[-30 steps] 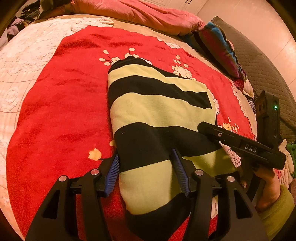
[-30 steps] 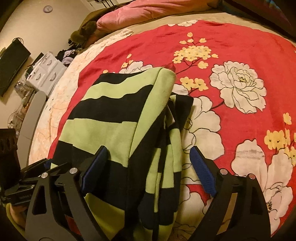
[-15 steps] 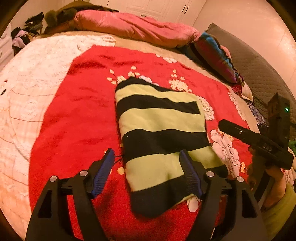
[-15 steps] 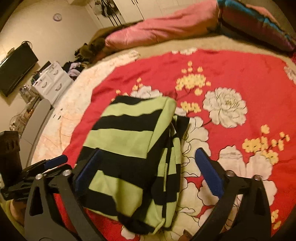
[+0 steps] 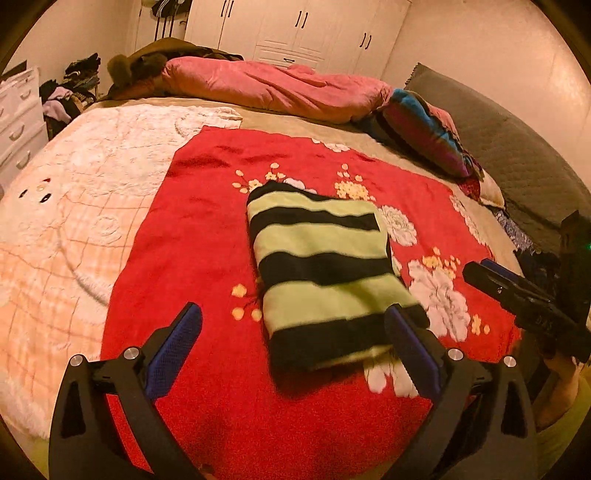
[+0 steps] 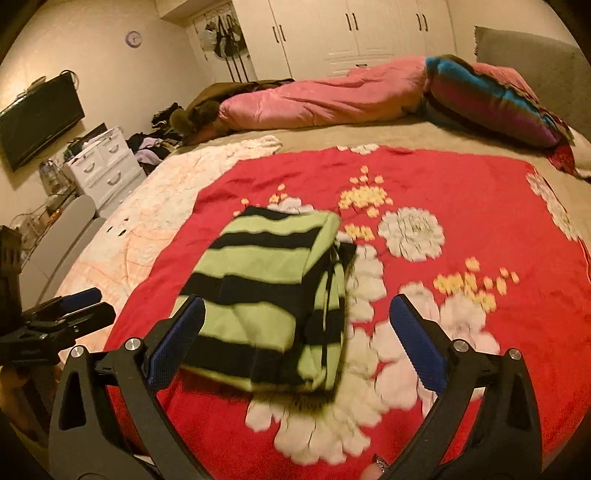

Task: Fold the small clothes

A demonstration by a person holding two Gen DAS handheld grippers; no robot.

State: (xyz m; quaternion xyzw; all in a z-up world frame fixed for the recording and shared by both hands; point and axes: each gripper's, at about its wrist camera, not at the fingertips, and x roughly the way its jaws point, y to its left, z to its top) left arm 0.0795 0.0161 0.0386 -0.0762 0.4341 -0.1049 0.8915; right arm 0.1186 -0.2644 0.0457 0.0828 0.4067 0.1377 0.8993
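A folded garment with green and black stripes (image 5: 321, 273) lies flat on the red flowered blanket (image 5: 192, 236) on the bed. My left gripper (image 5: 291, 328) hovers above its near end, jaws opening wide, nothing pressed between the blue pads. In the right wrist view the same striped garment (image 6: 269, 291) lies below my right gripper (image 6: 295, 325), which is open and clear of the cloth. The right gripper's body (image 5: 524, 302) shows at the right edge of the left wrist view, and the left gripper (image 6: 59, 317) at the left edge of the right wrist view.
A pink duvet (image 5: 273, 88) and a striped pillow (image 5: 424, 133) lie along the far side of the bed. A cream quilt (image 5: 74, 221) covers the left part. White drawers (image 6: 103, 166), a wall television (image 6: 37, 118) and wardrobes (image 6: 351, 33) stand beyond the bed.
Both grippers let go of the striped garment, opened wider and rose back away from it. The garment stays folded on the red blanket.
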